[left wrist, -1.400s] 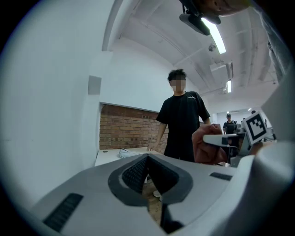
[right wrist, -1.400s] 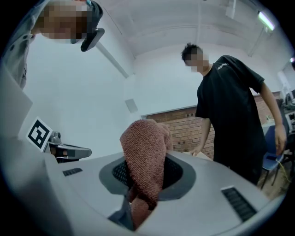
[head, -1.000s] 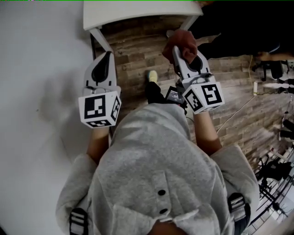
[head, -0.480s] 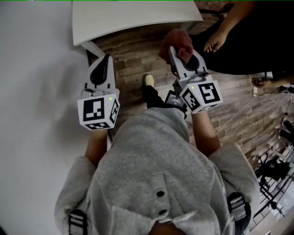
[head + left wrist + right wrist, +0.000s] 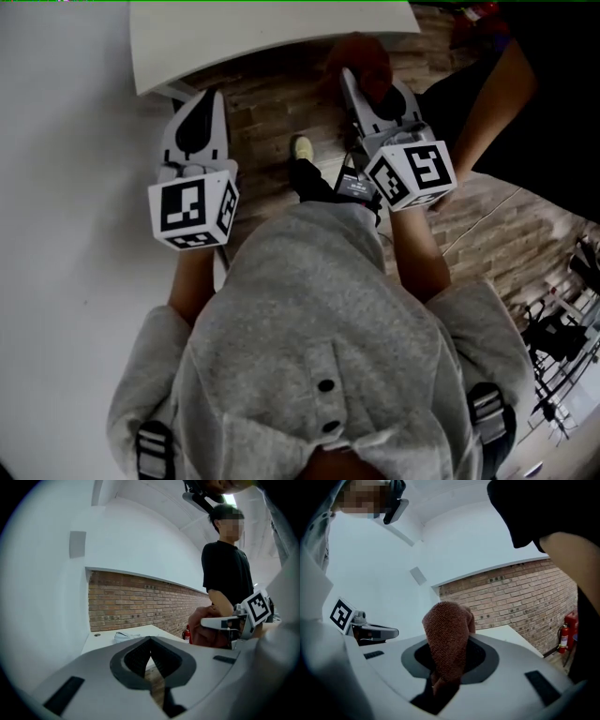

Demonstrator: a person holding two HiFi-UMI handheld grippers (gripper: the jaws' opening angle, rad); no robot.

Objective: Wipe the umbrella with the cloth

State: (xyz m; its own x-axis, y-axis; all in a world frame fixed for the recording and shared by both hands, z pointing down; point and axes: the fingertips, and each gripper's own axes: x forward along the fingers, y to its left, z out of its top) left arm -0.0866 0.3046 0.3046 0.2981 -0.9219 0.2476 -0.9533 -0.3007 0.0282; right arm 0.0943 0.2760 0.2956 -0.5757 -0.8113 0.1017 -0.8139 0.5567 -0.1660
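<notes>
At the left, the left gripper [image 5: 204, 98] hangs beside the white wall [image 5: 66, 141], its jaws drawn together on nothing, with only a sliver of gap behind the tips in its own view. Ahead of it lies the white table [image 5: 234, 33], which carries a small pale bundle [image 5: 124, 636] too small to name. To the right, the right gripper [image 5: 349, 80] is clamped on the cloth [image 5: 447, 639], held up over the wood-plank floor [image 5: 272, 103] near the table's edge. Further right stands a second person in black [image 5: 492, 103], with 1 bare forearm in view. No umbrella shows in any of the 3 views, so wiping has probably not begun. The step in hand looks like carrying the cloth to wherever the umbrella is. To do it well, the right jaws should pinch firmly low on the cloth, leaving a good flap free for wiping. The empty left gripper should be ready to steady the umbrella. The cloth is rust-brown, coarse and looped like terry. It is bunched into a soft upright fold that rises out of the jaws and rounds over at the top.
</notes>
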